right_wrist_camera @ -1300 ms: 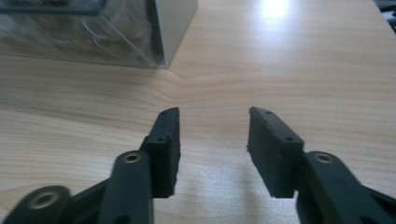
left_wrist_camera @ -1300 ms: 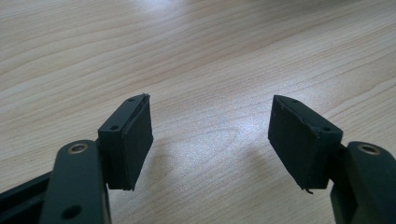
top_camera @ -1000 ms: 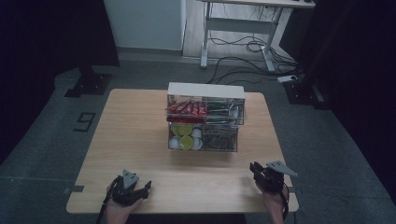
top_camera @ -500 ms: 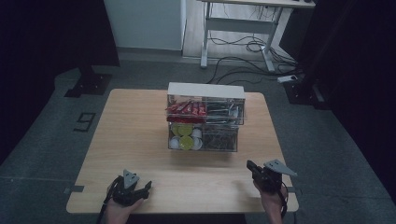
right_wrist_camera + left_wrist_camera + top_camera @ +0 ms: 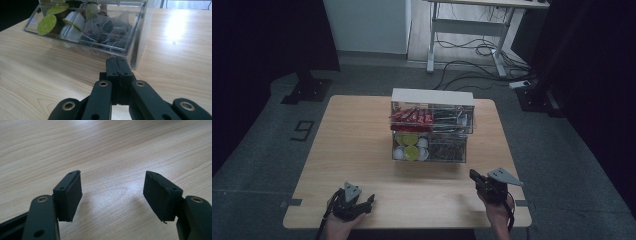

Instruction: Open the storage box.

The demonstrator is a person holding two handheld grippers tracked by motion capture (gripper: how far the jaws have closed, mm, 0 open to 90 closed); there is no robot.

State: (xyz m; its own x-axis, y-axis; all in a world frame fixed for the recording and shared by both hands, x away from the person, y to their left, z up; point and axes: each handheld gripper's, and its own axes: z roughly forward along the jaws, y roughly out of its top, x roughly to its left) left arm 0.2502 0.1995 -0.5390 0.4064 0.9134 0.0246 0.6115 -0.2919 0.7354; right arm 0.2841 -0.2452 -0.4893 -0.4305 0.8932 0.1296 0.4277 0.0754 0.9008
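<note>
2 tongs at the near table edge (image 5: 362, 125), nothing gripped. Left tongs (image 5: 112, 192): released, jaws wide over bare wood. Right tongs (image 5: 117, 65): clenched empty, jaws pressed together, aimed at the clear organizer (image 5: 140, 32) just ahead; lower bin holds tea bags (image 5: 110, 30) and pods (image 5: 46, 23). Judged: work barely begun, approach and pick left.

One clear organizer (image 5: 432, 131), two grippers, one table (image 5: 357, 140).

High view above table (image 5: 362, 150), claw views low, close, sharing its wood
</note>
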